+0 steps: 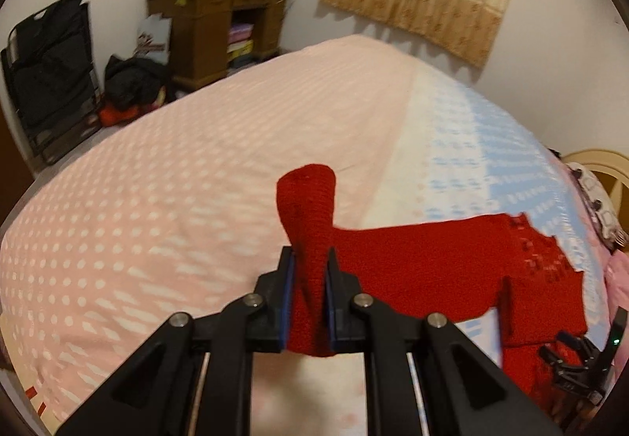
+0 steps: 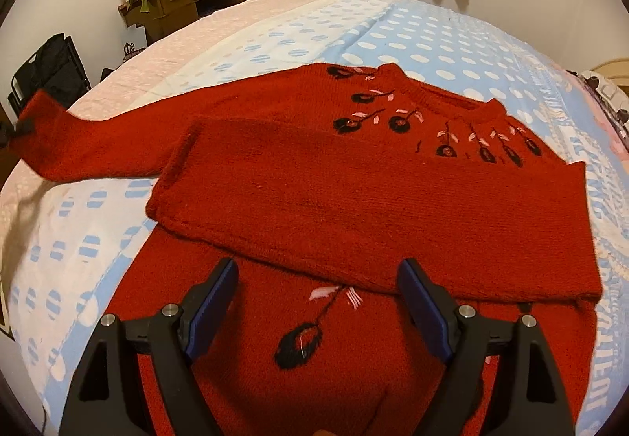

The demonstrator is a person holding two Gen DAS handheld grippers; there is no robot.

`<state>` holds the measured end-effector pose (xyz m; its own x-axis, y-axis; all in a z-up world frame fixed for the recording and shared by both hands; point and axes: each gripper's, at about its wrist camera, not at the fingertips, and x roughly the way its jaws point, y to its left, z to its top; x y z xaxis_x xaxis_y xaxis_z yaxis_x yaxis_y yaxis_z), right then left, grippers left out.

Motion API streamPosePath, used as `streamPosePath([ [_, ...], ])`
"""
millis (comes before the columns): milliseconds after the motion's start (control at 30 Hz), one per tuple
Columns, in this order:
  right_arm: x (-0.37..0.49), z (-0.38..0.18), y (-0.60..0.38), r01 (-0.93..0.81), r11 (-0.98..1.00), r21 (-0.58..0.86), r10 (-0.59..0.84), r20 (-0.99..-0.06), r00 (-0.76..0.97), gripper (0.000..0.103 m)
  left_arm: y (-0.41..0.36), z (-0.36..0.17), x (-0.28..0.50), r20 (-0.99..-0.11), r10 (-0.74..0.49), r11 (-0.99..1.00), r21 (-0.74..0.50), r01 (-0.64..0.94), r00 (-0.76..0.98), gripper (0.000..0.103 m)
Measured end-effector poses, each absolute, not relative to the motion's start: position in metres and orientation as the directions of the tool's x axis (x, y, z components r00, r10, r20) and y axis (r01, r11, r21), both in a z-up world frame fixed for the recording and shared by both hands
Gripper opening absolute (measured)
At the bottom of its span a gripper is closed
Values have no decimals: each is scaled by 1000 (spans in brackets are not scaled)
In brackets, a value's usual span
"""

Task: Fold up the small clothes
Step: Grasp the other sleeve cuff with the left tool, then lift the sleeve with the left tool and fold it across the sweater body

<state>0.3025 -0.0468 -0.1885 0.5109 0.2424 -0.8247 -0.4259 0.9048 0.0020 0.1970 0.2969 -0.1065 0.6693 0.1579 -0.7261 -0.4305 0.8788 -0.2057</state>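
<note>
Red sweater [image 2: 354, 176] is spread on the dotted bedsheet [image 2: 452, 54], one sleeve already folded across its chest. Its other sleeve [image 1: 310, 239] is pinched by the left gripper [image 1: 309, 275] and held up; the right gripper [image 2: 318, 302] is held wide open, nothing between its jaws.

The left tongs [image 1: 308, 271] pinch the red sweater's sleeve [image 1: 308, 216], lifting it above the dotted bed [image 1: 157, 192].

Sweater [image 2: 354, 200] hem runs off bottom edge; sleeve [image 1: 310, 223] end buried btwn left gripper [image 1: 308, 271] pads — bedspread [image 1: 157, 200] blurred, shelf [image 1: 212, 31] clutter unreadable.
</note>
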Motion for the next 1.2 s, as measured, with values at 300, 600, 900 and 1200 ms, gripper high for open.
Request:
streamPosePath([
  [300,276,-163,-60,-472,882,-12,270,-807,525,84,248,-49,214,-641,54,913,-279,-298,766,14],
  [600,255,-155,-81,-488,873,-5,288,-802,524,84,198,-4,238,-578,-19,940,-287,-182,816,14],
  [900,249,-154,-112,-454,890,52,307,-805,508,84,155,13,257,-561,-95,947,-305,-98,822,14],
  [1200,238,-162,-130,-440,895,75,312,-811,495,84,103,39,276,-519,-161,954,-300,-2,840,14],
])
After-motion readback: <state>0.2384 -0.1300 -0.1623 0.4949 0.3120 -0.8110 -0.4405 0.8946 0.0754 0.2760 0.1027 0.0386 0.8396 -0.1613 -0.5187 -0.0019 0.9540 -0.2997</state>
